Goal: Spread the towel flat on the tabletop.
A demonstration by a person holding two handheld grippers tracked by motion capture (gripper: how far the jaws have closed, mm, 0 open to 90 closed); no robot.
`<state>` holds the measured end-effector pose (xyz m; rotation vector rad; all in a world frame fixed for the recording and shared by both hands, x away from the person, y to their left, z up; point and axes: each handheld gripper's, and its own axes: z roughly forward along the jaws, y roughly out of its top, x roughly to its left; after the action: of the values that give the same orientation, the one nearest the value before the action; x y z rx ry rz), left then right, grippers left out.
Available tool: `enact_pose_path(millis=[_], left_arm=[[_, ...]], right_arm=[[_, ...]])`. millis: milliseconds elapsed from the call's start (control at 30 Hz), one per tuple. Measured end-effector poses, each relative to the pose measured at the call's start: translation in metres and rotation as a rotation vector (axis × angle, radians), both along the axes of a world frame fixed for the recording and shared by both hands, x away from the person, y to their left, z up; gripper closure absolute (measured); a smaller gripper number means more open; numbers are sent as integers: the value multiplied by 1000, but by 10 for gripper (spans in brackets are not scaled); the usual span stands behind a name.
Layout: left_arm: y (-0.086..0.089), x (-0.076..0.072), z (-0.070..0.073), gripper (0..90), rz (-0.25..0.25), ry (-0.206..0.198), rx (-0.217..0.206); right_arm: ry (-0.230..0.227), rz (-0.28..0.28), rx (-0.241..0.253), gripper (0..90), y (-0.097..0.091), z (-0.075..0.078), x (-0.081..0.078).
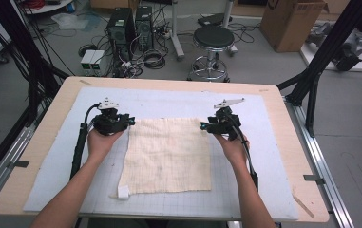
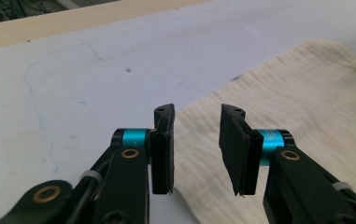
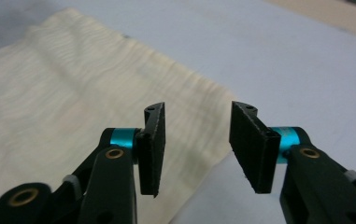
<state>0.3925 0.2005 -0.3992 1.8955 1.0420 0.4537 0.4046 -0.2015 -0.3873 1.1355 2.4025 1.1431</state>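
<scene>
A cream cloth (image 1: 166, 154) with a faint grid pattern lies flat on the white mat (image 1: 55, 156); a small white tag (image 1: 123, 192) shows at its near left corner. My left gripper (image 1: 132, 120) sits at the cloth's far left corner, jaws apart with nothing between the pads. In the left gripper view the cloth (image 2: 278, 98) lies below and past the open left gripper (image 2: 196, 149). My right gripper (image 1: 202, 126) is at the far right corner, also open. The right gripper view has the cloth's edge (image 3: 73, 107) lying under the parted right gripper (image 3: 196, 147).
The mat covers a wooden table (image 1: 41, 128) with black frame posts (image 1: 328, 50) at its sides. Behind the table stand a round stool (image 1: 213, 40), computer towers (image 1: 121, 26) amid cables, and a cardboard box (image 1: 292, 21).
</scene>
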Motion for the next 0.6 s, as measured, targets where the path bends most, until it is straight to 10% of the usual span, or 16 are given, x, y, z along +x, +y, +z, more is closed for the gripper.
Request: enact_pose_path(millis=[133, 600], left_arm=[[0, -25, 2, 631, -46, -21, -6], [13, -106, -11, 547, -173, -55, -66]], right_arm=[[-95, 51, 22, 512, 0, 6, -31], [-101, 150, 87, 407, -15, -16, -110]])
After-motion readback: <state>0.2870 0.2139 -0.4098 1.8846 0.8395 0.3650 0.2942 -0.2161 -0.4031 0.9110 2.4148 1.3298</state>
